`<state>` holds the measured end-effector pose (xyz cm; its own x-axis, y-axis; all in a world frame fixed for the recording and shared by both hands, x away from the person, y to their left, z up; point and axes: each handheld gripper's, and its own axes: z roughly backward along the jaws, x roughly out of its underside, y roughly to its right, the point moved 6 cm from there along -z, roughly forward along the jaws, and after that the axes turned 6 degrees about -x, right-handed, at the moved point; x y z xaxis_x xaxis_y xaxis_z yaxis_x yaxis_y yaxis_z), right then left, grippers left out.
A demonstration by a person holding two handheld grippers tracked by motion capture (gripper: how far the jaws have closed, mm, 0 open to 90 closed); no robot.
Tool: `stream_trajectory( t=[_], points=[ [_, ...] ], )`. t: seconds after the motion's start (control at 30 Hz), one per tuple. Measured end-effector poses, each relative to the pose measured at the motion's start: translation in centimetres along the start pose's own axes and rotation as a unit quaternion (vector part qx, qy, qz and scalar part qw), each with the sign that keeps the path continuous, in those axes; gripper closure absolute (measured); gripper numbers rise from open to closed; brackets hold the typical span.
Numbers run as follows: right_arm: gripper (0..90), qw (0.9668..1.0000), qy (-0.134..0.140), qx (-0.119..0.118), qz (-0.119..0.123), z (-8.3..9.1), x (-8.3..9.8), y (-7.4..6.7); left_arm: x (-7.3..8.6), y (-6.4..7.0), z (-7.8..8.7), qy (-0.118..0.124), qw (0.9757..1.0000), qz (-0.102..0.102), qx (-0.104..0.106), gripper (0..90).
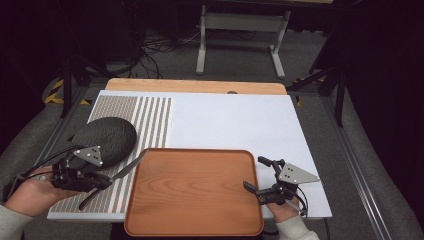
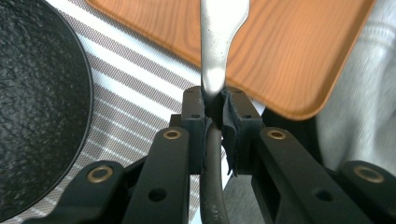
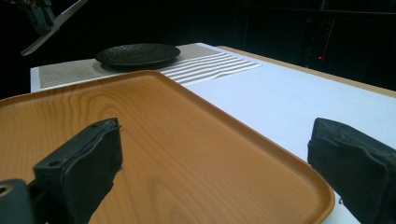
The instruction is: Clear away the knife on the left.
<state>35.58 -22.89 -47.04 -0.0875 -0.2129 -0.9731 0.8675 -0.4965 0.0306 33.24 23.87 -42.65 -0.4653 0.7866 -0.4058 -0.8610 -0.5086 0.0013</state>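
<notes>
L gripper (image 2: 215,109) is clamped on a slim silver metal utensil (image 2: 215,42), looks like a table knife, gripped mid-length; handle runs back between the jaws, blade end pokes fwd over the near-left corner of the rectangular orange-brown wooden tray (image 1: 194,192); in the high view the knife (image 1: 113,179) hangs diagonal above the striped grey-white woven placemat (image 1: 150,120), clear of the surface as far as I can tell.

R gripper (image 1: 265,181) has its jaws spread wide, nothing between them; sits low at the tray's right rim, pointing across it.

Risks, near to far:
- grip is narrow pads on smooth metal, well off either end; any bump on the blade end likely pivots it in the pads or slides it out; drop onto tray = clatter + bounce
- blade end leads over the tray lip; coming down too shallow would catch the rim and lever the knife loose
- R gripper is parked at the tray edge; if both hands converge, collision risk
- round black rough-textured plate (image 1: 106,137) sits just beyond L hand on the placemat; a swing that way could clip its rim and shift it
</notes>
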Motion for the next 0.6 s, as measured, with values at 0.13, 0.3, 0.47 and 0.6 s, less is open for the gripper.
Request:
stream_trajectory(
  t=[0.13,0.3,0.47,0.6],
  points=[
    [3.6,1.0,0.0,0.0,0.0,0.0,0.0,0.0,-0.7,0.5,-0.3,0.012,0.9998,0.011,0.006,80.2],
    [3.6,1.0,0.0,0.0,0.0,0.0,0.0,0.0,-1.5,1.1,-1.1,0.022,0.9991,0.034,0.012,80.2],
    [3.5,1.0,0.001,0.0,0.0,0.0,0.0,0.0,-2.5,1.7,-1.8,0.029,0.9981,0.052,0.019,80.2],
    [3.6,1.0,0.002,0.0,-0.001,0.0,0.0,0.0,-3.5,2.3,-2.5,0.035,0.9965,0.072,0.027,80.2]
  ],
)
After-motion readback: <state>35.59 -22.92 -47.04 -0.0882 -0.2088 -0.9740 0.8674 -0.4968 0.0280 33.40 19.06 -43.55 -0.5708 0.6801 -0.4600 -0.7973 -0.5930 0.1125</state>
